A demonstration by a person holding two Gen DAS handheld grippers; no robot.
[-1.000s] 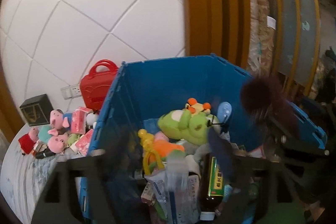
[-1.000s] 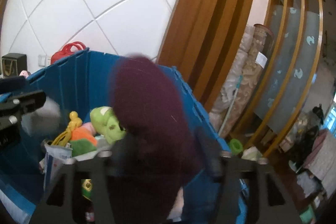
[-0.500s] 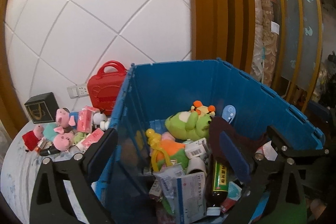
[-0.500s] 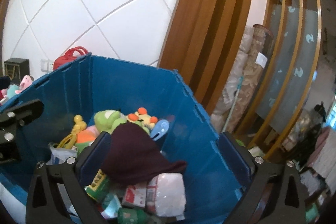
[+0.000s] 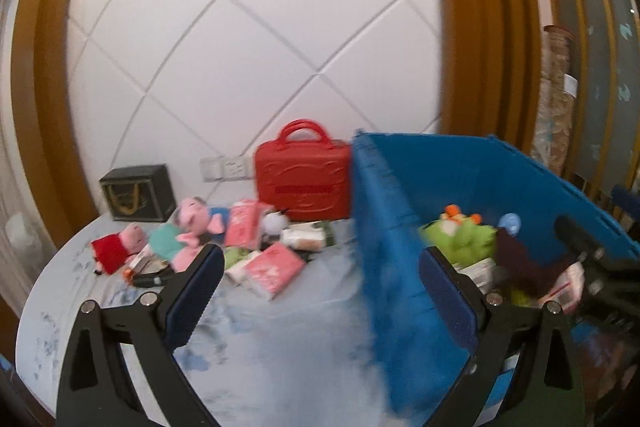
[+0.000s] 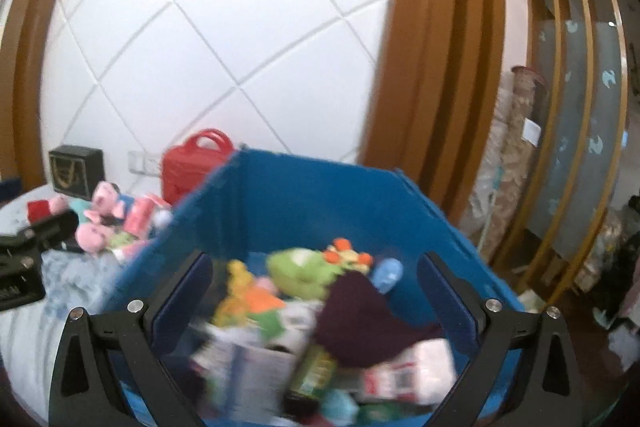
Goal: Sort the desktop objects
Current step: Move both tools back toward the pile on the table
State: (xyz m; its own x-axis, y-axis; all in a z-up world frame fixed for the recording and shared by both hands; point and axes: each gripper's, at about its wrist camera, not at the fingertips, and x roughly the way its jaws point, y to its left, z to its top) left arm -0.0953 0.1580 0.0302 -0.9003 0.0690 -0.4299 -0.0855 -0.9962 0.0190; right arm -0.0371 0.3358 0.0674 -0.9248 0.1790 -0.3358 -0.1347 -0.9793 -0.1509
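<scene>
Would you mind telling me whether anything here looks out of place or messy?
Nothing looks damaged or spilled. The blue bin is piled loosely, a dark maroon cloth draped over the boxes, and toys and packets lie scattered on the table.

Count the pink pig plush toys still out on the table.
3. A red-dressed pig lies nearest the table's left edge, a teal-dressed pig beside it, and a blue-dressed pig just behind. Others may be hidden under the clutter.

White panelled wall (image 5: 248,39) — wooden pillars (image 6: 440,39)
</scene>
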